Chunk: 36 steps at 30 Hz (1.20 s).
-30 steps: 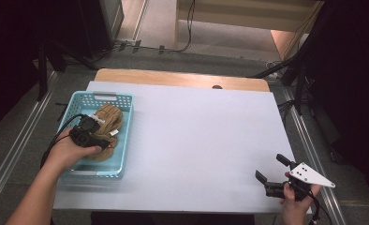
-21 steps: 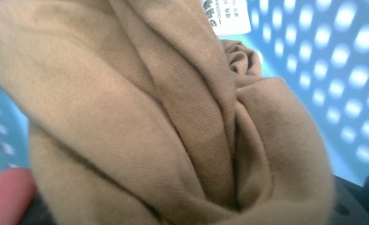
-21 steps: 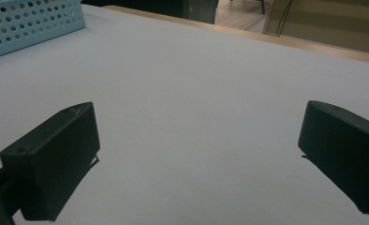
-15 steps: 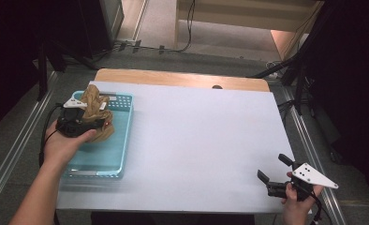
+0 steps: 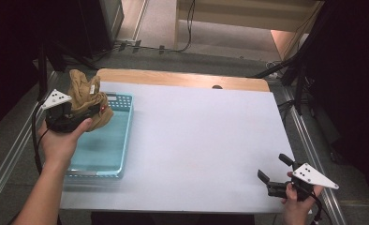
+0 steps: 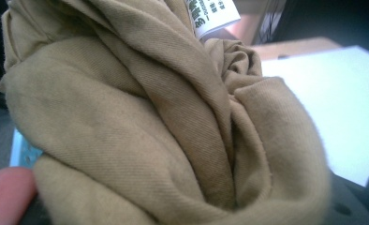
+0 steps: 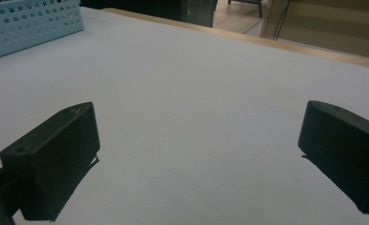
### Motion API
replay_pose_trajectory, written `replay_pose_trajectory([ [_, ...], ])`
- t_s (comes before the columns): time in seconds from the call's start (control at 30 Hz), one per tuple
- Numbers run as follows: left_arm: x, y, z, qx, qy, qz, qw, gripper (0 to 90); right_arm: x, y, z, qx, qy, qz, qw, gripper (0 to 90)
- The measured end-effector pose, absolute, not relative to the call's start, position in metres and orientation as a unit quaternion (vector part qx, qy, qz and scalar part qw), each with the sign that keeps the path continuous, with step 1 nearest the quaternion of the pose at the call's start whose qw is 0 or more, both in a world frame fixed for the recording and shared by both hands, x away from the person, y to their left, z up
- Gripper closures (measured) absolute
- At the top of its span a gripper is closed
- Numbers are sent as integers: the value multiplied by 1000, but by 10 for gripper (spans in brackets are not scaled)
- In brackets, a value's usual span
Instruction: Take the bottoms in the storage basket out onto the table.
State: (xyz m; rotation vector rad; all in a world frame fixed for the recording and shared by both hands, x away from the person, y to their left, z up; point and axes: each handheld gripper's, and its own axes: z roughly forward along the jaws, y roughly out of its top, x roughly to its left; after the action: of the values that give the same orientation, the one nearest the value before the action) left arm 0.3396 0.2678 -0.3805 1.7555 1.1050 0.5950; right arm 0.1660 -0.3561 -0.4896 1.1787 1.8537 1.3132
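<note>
Since the earlier frames, the left gripper has risen out of the light blue perforated basket, carrying the bundled tan garment to the upper left of the high view; jaws partly closed, clamped on the cloth; white table lies open to its right, so that bare surface sits toward frame centre; right gripper unmoved at lower right, jaws wide apart, holding nothing; left gripper view adds the garment's white printed label, top centre; right gripper view adds the basket wall, upper left.
</note>
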Motion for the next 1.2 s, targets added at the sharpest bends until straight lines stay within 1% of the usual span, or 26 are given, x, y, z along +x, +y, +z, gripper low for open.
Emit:
replay_pose_trajectory([
  [0.17,334,268,-372,701,440,270,493,655,166,-356,-490,440,695,492,287,0],
  [0.47,329,260,-361,692,426,270,517,655,166,-355,-489,437,696,492,287,0],
  [0.93,320,239,-340,679,399,280,549,655,166,-354,-490,434,698,491,287,0],
  [1.2,316,223,-330,677,378,275,569,655,166,-353,-490,435,699,491,286,0],
])
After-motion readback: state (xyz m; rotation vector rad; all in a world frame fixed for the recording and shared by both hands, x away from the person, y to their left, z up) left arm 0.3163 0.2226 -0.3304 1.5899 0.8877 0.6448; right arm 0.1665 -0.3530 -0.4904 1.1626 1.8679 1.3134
